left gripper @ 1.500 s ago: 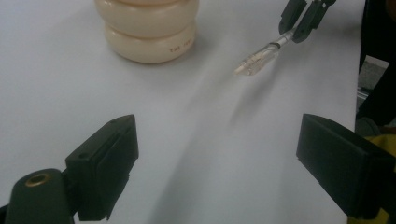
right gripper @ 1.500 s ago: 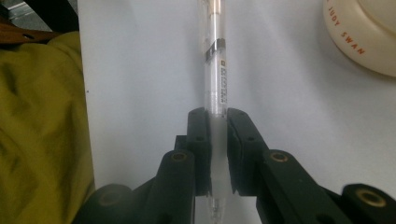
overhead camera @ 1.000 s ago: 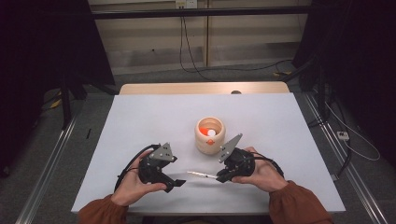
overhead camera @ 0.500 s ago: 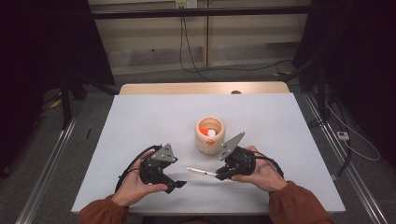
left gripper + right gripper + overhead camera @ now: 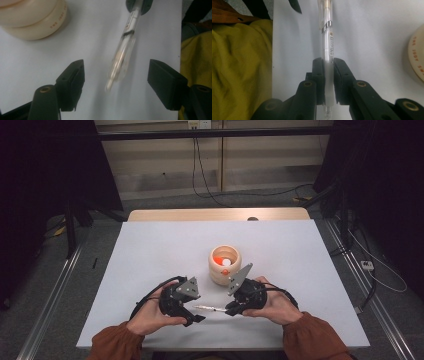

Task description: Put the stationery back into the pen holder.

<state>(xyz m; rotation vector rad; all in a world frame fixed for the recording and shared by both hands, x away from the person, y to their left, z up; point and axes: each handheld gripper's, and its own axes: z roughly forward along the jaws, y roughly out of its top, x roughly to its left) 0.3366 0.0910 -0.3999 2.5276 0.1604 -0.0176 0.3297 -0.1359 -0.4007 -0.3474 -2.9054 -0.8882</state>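
A clear plastic pen with a metal clip [image 5: 327, 37] hangs level just above the white worktop [image 5: 150, 250], near its front edge, bridging the gap between the two hand-held tools. The right gripper [image 5: 328, 71] has its jaws clamped tight on the pen's barrel; in the right gripper view the barrel runs straight up from between the two black pads, the clip and a printed label facing the camera. In the high view that gripper [image 5: 235, 309] sits in the person's right hand [image 5: 272, 302], pointing toward the left one.

The left gripper [image 5: 116, 78] faces it from the other side. Its jaws stand apart — they have just been closing in — and the free end of the pen lies between them, touching neither pad. In the high view the left gripper [image 5: 192, 315] rests in the left hand [image 5: 152, 312], the pen's tip just short of it.

Behind the grippers, toward the middle of the worktop, stands a cream-coloured, ringed round holder [image 5: 224, 265] with something orange and white inside — too small to identify. It stays apart from the pen and both tools.
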